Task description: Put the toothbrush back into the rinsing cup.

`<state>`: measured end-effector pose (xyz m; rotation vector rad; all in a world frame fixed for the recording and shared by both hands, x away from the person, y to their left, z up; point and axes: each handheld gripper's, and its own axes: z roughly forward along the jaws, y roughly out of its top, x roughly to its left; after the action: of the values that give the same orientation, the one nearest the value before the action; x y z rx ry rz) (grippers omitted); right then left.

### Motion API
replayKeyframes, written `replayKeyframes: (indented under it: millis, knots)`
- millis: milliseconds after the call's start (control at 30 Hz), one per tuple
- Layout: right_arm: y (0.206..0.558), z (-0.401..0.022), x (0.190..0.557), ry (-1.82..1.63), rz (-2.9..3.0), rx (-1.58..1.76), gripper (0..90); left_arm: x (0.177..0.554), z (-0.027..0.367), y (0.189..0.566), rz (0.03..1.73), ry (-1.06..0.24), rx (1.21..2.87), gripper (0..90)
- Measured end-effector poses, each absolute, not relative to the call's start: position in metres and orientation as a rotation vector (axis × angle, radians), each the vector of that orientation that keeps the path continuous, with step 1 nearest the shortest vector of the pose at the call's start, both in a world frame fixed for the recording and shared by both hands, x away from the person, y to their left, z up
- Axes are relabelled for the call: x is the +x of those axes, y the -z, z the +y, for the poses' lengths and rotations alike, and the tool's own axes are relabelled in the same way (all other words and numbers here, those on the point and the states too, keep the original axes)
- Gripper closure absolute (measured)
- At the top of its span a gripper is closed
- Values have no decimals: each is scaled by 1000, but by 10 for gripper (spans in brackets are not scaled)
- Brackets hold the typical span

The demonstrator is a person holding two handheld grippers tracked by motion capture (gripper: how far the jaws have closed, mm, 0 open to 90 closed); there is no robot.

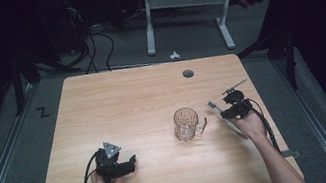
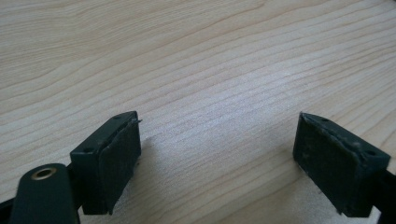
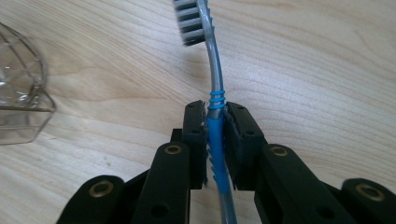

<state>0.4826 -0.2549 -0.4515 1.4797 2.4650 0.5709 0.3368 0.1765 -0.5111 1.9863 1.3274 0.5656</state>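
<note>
A grey and blue toothbrush (image 3: 214,84) is clamped between the pads of my right gripper (image 3: 215,123), bristle head pointing away over the wood; the jaws press on its blue ribbed grip. In the high view the right gripper (image 1: 227,108) holds the toothbrush (image 1: 214,106) just right of a clear glass mug (image 1: 187,124) that stands upright mid-table, handle toward the gripper. The mug's edge (image 3: 21,93) shows at the left of the right gripper view. My left gripper (image 2: 217,154) rests low over bare wood near the front left (image 1: 130,162), jaws wide apart with nothing between them.
The wooden table (image 1: 117,104) has a round cable hole (image 1: 188,73) near its far edge. Beyond it stand a white-legged desk (image 1: 183,1) and floor cables (image 1: 91,43). Metal rails (image 1: 5,160) run along the floor on both sides.
</note>
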Motion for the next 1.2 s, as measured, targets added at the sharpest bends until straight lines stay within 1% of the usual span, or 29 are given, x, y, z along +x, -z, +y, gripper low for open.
replayKeyframes:
  millis: [133, 633, 1200]
  knots:
    - [442, -253, 475, -614, 2462, 1436, 793, 337, 176, 511, 1327, -566, 1986, 156]
    - [428, -255, 463, -737, 2451, 1388, 795, 337, 176, 511, 1327, -566, 1986, 156]
    - [410, -253, 439, -917, 2443, 1310, 799, 337, 176, 511, 1329, -565, 1985, 156]
